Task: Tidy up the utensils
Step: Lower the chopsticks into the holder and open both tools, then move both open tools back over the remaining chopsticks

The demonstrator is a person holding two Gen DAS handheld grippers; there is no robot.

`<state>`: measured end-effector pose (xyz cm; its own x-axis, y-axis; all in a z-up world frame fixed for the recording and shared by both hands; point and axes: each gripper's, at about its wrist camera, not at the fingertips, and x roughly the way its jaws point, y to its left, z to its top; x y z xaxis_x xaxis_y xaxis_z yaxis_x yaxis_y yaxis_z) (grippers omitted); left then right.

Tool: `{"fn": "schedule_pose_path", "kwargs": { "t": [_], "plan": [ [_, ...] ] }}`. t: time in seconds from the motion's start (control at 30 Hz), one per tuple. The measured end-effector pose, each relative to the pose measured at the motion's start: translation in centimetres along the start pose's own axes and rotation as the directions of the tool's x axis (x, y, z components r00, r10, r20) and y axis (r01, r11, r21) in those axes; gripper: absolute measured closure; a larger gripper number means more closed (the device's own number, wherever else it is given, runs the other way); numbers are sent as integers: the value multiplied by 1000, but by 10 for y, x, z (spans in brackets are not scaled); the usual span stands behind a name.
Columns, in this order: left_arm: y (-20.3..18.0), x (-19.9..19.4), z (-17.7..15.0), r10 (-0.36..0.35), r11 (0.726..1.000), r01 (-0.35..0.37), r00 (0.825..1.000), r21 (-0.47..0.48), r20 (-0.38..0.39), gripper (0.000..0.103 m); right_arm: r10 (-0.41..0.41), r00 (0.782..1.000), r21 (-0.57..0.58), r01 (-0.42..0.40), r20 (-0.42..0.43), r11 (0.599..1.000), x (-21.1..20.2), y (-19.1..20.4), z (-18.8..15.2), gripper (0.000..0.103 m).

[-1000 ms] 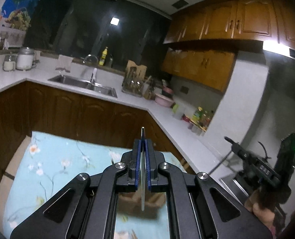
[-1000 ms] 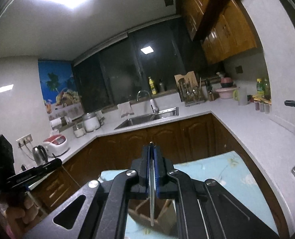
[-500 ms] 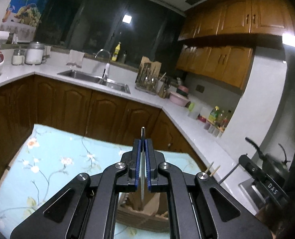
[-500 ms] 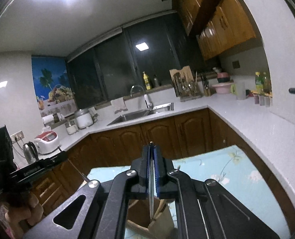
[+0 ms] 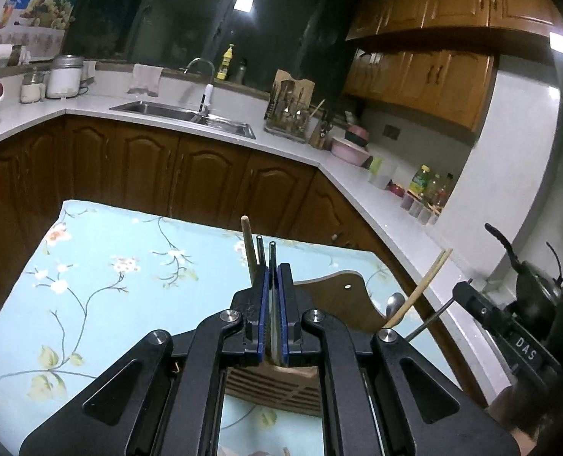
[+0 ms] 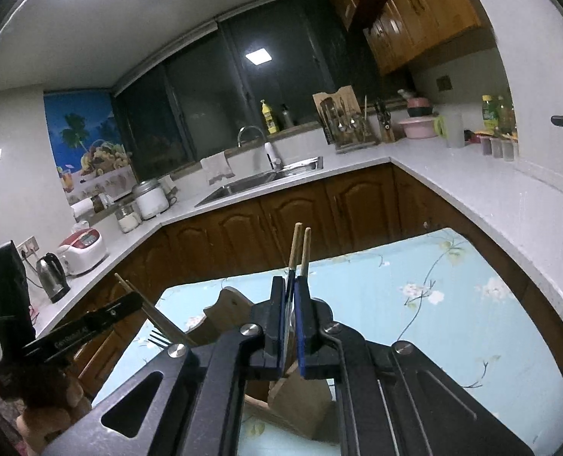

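Item: wooden utensil holder [image 5: 330, 296], standing on the floral blue tablecloth [image 5: 121, 266] directly below both grippers; its curved back panel with a small hole showed past the left tool, its slatted front under the jaws. It already held upright sticks: a wooden handle [image 5: 247, 247], dark metal rods beside it, a spoon [image 5: 393, 302] and a leaning pair of chopsticks [image 5: 429, 285] at its right side.

Item: left gripper [image 5: 273, 304]. Jaws clenched on a thin flat metal utensil [image 5: 271, 262], its end projecting above the blue pads. Which kind of utensil could not be told.

Item: right gripper [image 6: 289, 315]. Jaws likewise clamped on a slim blade-like utensil [image 6: 289, 319], seen edge-on; two chopstick tips [image 6: 300, 247] rose from the holder just behind it. A fork [image 6: 159, 339] showed near the left tool's body in this view.

Step in hand, as judged: lowering each held utensil into a holder compartment. Handling notes:
- Keep each piece upright and enter an open slot; the sticks already inside stand close and could be knocked or block the way.
- Bring the hands down one after the other, as the grippers sat near each other over a small opening.
- Release only once the lower end is inside the walls; the holder looked light and could tip if pushed sideways.

Surroundings: white countertop [image 5: 338, 174], sink [image 5: 182, 112], brown cabinets.
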<state>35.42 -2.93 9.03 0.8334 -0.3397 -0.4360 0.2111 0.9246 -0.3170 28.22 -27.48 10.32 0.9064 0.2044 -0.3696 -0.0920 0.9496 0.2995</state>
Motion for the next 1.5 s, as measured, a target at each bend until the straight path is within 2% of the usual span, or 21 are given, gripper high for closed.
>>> {"fn": "schedule_pose_path", "kwargs": {
  "t": [0.3, 0.43, 0.47, 0.5, 0.57, 0.63, 0.7, 0.73, 0.77, 0.83, 0.87, 0.97, 1.2, 1.5],
  "plan": [
    [-2, 1, 3, -1, 1000, 1, 1000, 5, -17, 99, 2, 1000, 34, -1, -26, 999, 3, -5, 1, 97],
    [0, -1, 6, -5, 1000, 5, 999, -15, -39, 97, 15, 999, 66, -13, -31, 998, 3, -10, 2, 88],
    [0, -5, 7, -10, 1000, 9, 999, -25, -34, 92, 18, 1000, 72, -16, -26, 997, -1, -11, 3, 85],
    [0, -7, 8, -16, 999, 15, 999, -29, -29, 88, 21, 1000, 75, -20, -20, 997, -3, -13, 4, 75],
    [-2, -21, 10, -25, 999, 25, 1000, -35, -1, 67, 29, 1000, 83, -30, 11, 996, -14, -14, 7, 61],
    [-5, -35, 11, -29, 999, 30, 999, -34, 29, 62, 37, 998, 88, -41, 46, 995, -27, -14, 11, 56],
    [-9, -49, 12, -17, 1000, 18, 999, -24, 49, 48, 40, 996, 96, -48, 79, 994, -40, -14, 15, 37],
    [-10, -59, 12, -7, 1000, 9, 998, -26, 64, 36, 41, 994, 99, -51, 100, 994, -49, -15, 15, 27],
    [-8, -70, 10, -9, 999, 12, 996, -35, 83, 28, 39, 992, 102, -51, 117, 993, -57, -16, 15, 21],
    [-4, -85, 6, -8, 999, 13, 995, -50, 100, 19, 41, 989, 106, -56, 142, 993, -72, -18, 13, 4],
    [-2, -92, 3, 1, 998, 5, 995, -61, 102, 12, 42, 988, 108, -59, 151, 992, -79, -20, 11, 2],
    [8, -109, -11, 7, 995, 3, 996, -101, 94, 6, 51, 988, 111, -67, 143, 992, -95, -23, 1, 0],
    [25, -134, -53, 44, 987, -42, 999, -153, 11, 5, 63, 995, 103, -70, 73, 992, -126, -25, -33, 0],
    [46, -155, -123, 75, 979, -94, 991, -183, -108, 5, -28, 999, 91, 31, -32, 995, -159, -37, -98, 0]
  ]
}}
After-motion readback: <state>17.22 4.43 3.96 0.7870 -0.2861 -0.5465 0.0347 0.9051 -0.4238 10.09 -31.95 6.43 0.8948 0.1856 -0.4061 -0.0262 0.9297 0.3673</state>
